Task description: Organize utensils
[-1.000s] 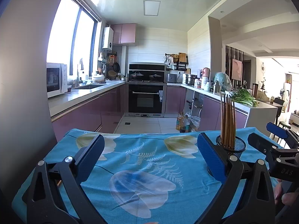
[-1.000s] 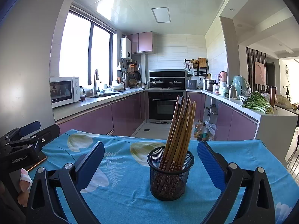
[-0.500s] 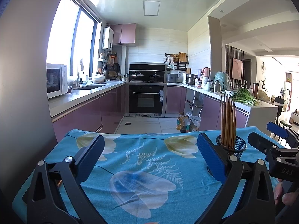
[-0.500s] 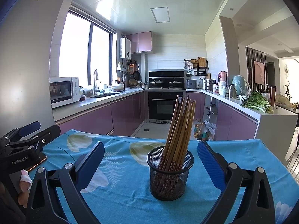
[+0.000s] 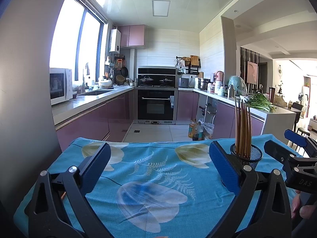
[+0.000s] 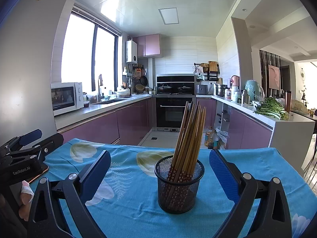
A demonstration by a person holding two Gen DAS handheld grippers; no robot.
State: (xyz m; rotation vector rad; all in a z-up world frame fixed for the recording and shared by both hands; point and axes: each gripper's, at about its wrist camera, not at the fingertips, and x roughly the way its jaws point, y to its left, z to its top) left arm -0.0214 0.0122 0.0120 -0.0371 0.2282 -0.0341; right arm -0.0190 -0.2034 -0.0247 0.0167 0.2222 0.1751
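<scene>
A round black wire-mesh holder (image 6: pixel 179 184) stands upright on the counter (image 6: pixel 138 214), which is draped in a turquoise cloth (image 5: pixel 150 170) printed with pale tulips and white fern fronds. A bundle of slim wooden chopsticks (image 6: pixel 190 136) sits in the holder, their patterned dark ends down in the mesh and their plain tan shafts leaning up and to the right.

The right gripper (image 6: pixel 159 170) has its fingers spread wide apart with nothing between the flat blue textured pads (image 6: pixel 222 175); the holder sits between them and a little farther out, touching neither. The left gripper (image 5: pixel 157 163) is likewise spread wide and empty, over bare cloth to the left of the holder. Both have black, angular plastic frames with silver bolts.
</scene>
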